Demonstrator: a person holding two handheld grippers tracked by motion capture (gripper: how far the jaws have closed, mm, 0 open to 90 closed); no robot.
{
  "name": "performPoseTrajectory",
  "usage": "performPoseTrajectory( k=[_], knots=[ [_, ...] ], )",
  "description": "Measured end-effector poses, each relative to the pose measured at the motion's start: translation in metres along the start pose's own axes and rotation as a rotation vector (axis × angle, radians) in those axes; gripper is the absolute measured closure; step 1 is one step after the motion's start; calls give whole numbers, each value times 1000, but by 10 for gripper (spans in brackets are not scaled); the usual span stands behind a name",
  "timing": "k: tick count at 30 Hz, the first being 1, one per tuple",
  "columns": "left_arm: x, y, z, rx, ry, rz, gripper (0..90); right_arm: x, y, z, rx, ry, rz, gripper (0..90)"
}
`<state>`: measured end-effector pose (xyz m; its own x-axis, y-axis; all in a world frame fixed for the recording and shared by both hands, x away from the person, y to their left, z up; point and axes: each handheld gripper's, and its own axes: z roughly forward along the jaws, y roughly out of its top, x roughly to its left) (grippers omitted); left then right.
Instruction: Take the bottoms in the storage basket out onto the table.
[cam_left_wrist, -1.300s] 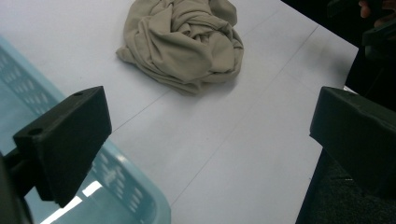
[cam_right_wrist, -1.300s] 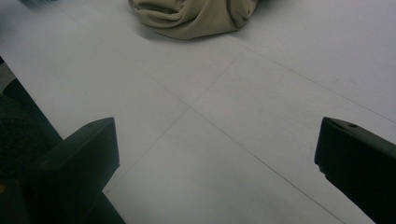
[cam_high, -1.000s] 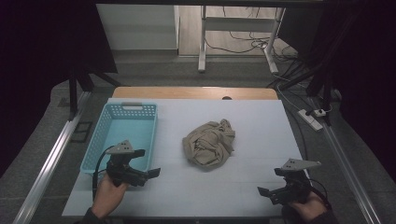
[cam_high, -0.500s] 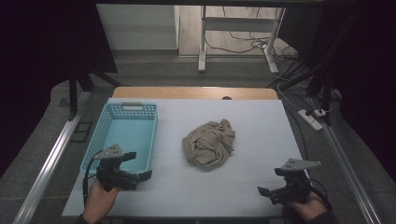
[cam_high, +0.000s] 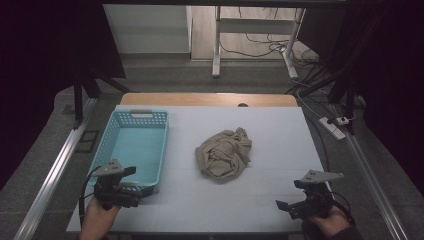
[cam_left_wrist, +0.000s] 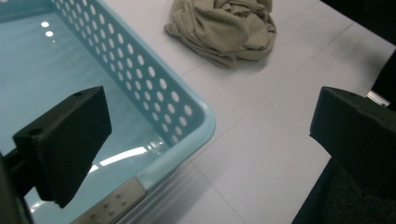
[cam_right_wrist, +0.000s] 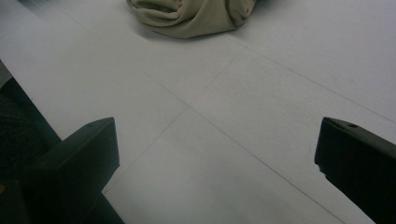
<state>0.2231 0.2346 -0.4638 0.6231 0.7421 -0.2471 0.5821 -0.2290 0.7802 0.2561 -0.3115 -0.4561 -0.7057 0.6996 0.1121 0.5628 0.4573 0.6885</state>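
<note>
High view: a white table (cam_high: 280, 130) is seen, with a crumpled beige cloth (cam_high: 223, 154) lying near its middle. A light blue perforated plastic basket (cam_high: 112, 139) stands at the table's left side, well apart from the cloth and with nothing in it. The left gripper (cam_high: 131, 187) is held at the near left, over the basket's near right corner, jaws pointing right. The right gripper (cam_high: 283, 206) is held at the near right edge of the table, jaws pointing left, well apart from the cloth. A grey three-cornered plate is noted on top of each gripper. A hand is seen behind each gripper at the bottom edge.

Left gripper view: the left gripper (cam_left_wrist: 210, 140) is noted with its two black jaws spread wide, nothing between them but the basket (cam_left_wrist: 187, 109) corner and bare table (cam_left_wrist: 261, 140) below. One jaw hangs over the basket's inside, the other over the table edge. The cloth (cam_left_wrist: 224, 28) is seen farther off, beyond the basket's rim, resting on the table.

Right gripper view: the right gripper (cam_right_wrist: 215, 149) is likewise released, jaws far apart over bare table (cam_right_wrist: 224, 112), nothing grasped. The cloth (cam_right_wrist: 191, 14) is seen ahead at the top edge, untouched.
</note>
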Motion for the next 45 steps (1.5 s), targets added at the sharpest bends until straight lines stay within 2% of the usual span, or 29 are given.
performPoseTrajectory(
  k=[6,9,17,34,45],
  knots=[
    [2,-5,-6,-6,7,-13,0,0,0,0,1,0,0,0],
    [6,-10,-12,-22,-3,-41,0,0,0,0,1,-1,0,0],
    [11,-20,-20,-28,1,-74,0,1,0,1,4,-3,-2,0],
    [16,-38,-32,-23,22,-105,0,1,0,1,9,-6,-6,0],
    [17,-55,-49,-37,46,-136,0,1,0,1,10,-9,-6,0]
  ],
)
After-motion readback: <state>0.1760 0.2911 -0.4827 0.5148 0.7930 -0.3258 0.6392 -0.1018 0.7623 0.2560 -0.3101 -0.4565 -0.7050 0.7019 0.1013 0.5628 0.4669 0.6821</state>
